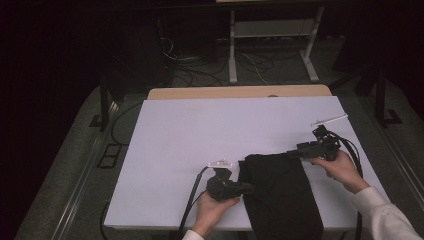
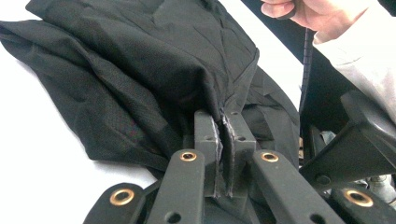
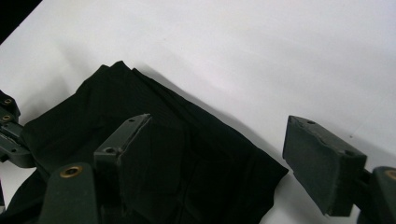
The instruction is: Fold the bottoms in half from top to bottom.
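A black garment (image 1: 280,190) lies crumpled on the white table cover, near the front, and its lower end hangs over the front edge. My left gripper (image 1: 247,188) is at the garment's left edge, and the left gripper view shows the jaws of the left gripper (image 2: 223,126) shut on a fold of the black garment (image 2: 140,60). My right gripper (image 1: 292,154) is at the garment's far right corner. In the right gripper view the right gripper (image 3: 219,126) is open, with its jaws standing wide on either side of the black garment's (image 3: 187,158) corner and its pads clear of the fabric.
The white cover (image 1: 200,135) leaves a wooden strip (image 1: 240,91) bare at the table's far edge. A thin white stick (image 1: 329,120) lies at the back right. Beyond the table stand a white-framed rack (image 1: 272,30) and floor cables (image 1: 200,75).
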Available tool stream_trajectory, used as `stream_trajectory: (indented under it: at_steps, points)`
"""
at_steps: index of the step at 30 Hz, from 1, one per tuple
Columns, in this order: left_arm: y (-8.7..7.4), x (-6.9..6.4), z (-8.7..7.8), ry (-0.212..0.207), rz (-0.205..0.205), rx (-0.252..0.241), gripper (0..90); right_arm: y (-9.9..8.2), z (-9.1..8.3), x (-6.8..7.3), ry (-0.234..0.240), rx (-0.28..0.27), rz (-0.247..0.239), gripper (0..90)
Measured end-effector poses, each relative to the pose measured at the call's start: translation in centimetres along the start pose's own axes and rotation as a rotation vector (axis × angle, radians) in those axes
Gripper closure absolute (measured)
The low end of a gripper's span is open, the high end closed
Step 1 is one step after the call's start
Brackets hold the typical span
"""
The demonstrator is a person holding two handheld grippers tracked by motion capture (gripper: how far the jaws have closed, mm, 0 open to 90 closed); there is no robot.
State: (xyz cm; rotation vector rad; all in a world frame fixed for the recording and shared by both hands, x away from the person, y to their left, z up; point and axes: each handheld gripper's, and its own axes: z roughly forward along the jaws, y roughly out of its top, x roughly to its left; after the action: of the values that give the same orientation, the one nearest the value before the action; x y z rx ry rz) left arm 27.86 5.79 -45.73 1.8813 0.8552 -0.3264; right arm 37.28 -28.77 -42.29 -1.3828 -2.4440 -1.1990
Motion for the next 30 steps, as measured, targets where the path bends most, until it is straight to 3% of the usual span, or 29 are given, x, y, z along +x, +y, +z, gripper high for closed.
stream_trajectory:
  at_steps: [13,20,27,30]
  points:
    - [-0.1,0.0,0.1,-0.002,-0.003,0.001,84.7,-0.1,1.1,-0.3,0.018,0.037,0.015,36.4]
    - [-0.2,0.0,0.2,-0.003,-0.004,0.002,84.7,-0.3,1.7,-0.3,0.037,0.06,0.01,53.0]
    - [-0.2,-0.1,0.4,-0.01,-0.006,0.009,84.6,-0.4,2.1,0.1,0.059,0.061,-0.009,81.3]
    - [-0.2,-0.1,0.5,-0.012,-0.003,0.01,84.5,-0.5,2.0,0.1,0.065,0.048,-0.002,83.5]
